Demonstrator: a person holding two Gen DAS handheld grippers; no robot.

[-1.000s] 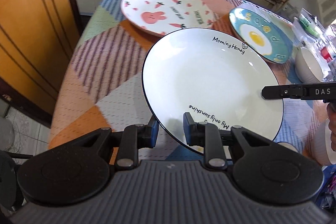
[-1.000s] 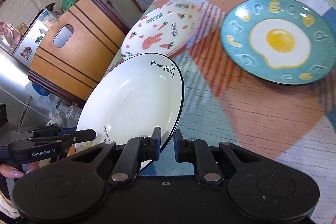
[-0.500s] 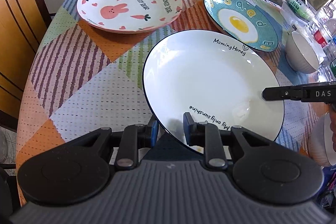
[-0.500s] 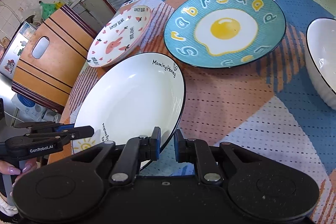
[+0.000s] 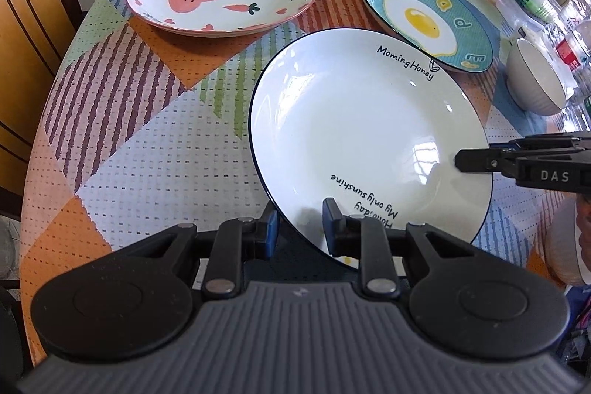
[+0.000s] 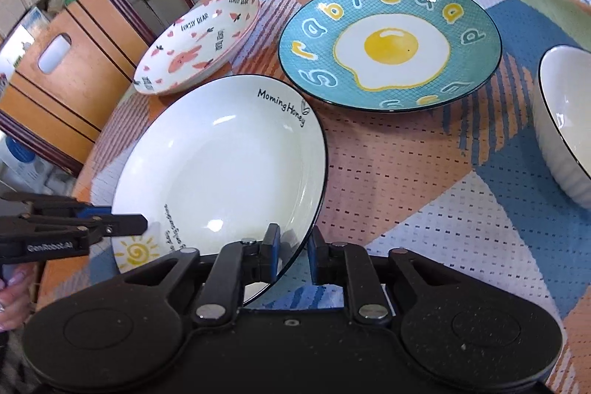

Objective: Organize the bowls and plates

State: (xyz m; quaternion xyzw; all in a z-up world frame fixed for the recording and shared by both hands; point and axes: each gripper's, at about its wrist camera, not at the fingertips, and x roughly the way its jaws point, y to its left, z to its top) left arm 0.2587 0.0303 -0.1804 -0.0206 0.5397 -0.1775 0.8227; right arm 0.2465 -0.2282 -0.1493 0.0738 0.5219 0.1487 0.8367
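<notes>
Left wrist view, left tool [image 5: 300,222] angled down pinching white plate [image 5: 365,132], right tool [image 6: 293,248] loosening on its rim.

The left gripper [image 5: 299,226] is pointed steeply downward, its jaws closed on the near rim of the white plate [image 5: 369,135]. The right gripper [image 6: 293,252] is likewise angled down; its jaws have just been opening, with the plate's rim between them. Fingers [image 6: 13,283] are seen behind the left gripper.
</notes>
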